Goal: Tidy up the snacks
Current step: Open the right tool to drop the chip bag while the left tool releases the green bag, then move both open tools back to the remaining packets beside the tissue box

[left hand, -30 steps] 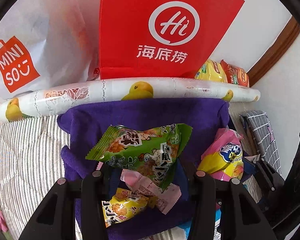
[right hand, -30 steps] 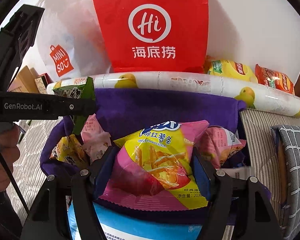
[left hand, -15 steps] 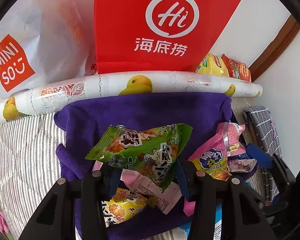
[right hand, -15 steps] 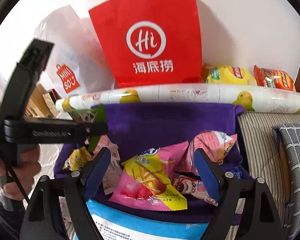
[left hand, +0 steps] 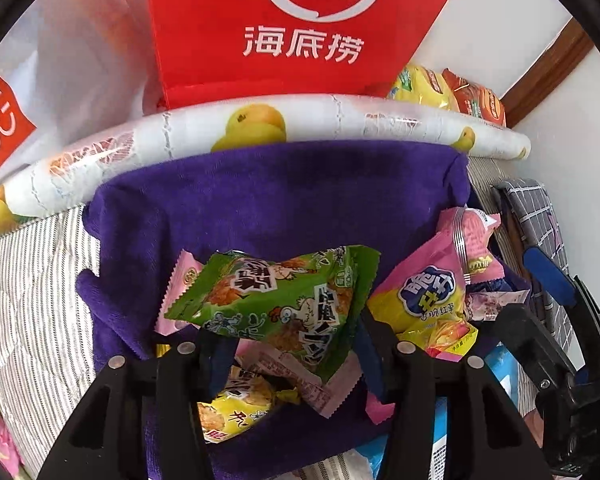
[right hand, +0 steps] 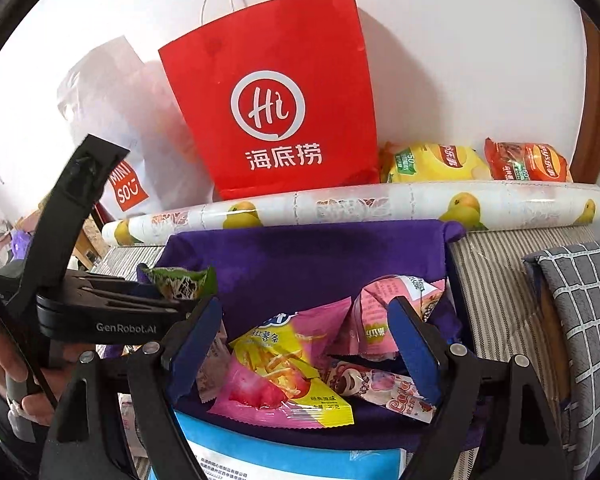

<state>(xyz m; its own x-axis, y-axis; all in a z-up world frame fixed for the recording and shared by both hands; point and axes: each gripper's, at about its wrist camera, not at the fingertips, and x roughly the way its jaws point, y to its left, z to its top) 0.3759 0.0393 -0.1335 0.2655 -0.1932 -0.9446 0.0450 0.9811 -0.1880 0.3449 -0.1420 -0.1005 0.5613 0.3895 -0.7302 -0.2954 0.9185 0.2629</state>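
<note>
The purple cloth bin (right hand: pixel 308 256) holds the snacks: a pink-and-yellow sweet potato stick packet (right hand: pixel 284 376) at its centre, a pink wafer packet (right hand: pixel 384 320) at 2 o'clock, a small candy packet (right hand: pixel 380 390) at 4 o'clock; the right claw (right hand: pixel 306 344) hangs open and empty above them; the left claw (left hand: pixel 290 354), its jaws opening, has the green snack packet (left hand: pixel 276 300) between them over the bin's 9 o'clock side; a red paper bag (right hand: pixel 276 96) stands behind at 12 o'clock.
</note>
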